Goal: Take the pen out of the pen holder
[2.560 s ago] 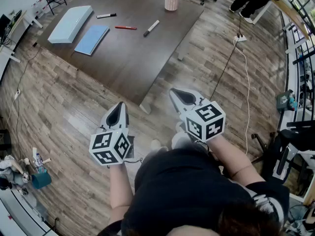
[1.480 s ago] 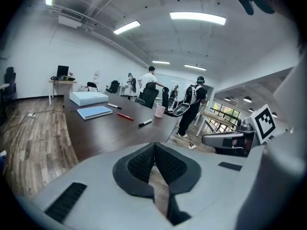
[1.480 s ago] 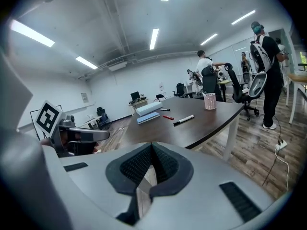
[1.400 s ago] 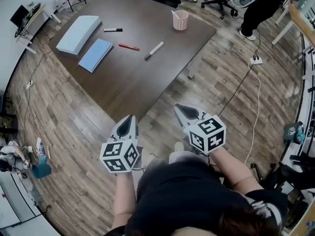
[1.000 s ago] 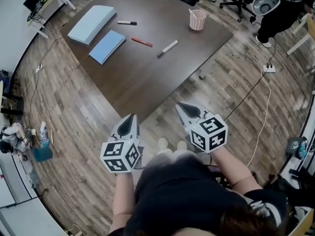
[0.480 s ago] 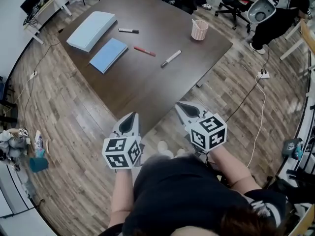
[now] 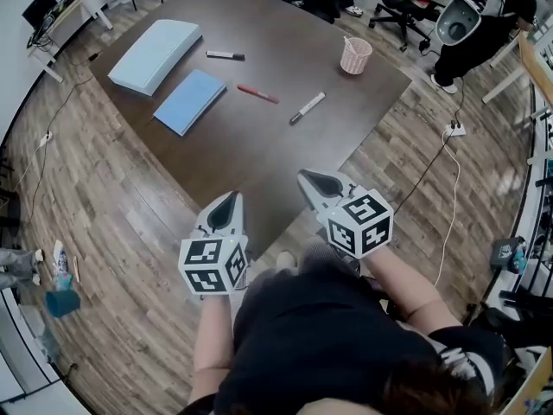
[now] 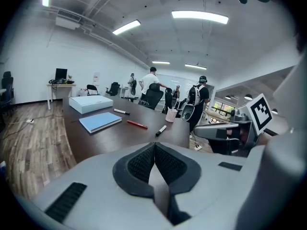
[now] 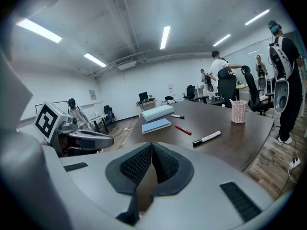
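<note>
Standing near-upright in pink mesh pen holder [image 7: 355, 57] at far corner of dark table [image 7: 259, 137], pen [image 7: 347, 42] leaning its upper end left, left gripper [image 7: 226, 204] and right gripper [image 7: 312, 180] hovering by near edge, jaws pressing together, gripping nothing.

Desk [image 7: 259, 158]: ahead of both tools.
Pen holder [image 7: 356, 56]: on the desk's far right part, a pen [image 7: 346, 41] standing in it.
Near marker [image 7: 308, 108]: before the holder.
Middle marker [image 7: 257, 93], far marker [image 7: 225, 55]: leftward, each farther back.
Notebook [image 7: 189, 101]: left of the middle marker.
Box [image 7: 154, 44]: behind the notebook.
Left tool [image 7: 229, 199], right tool [image 7: 313, 178]: side by side at the desk's near corner.
</note>
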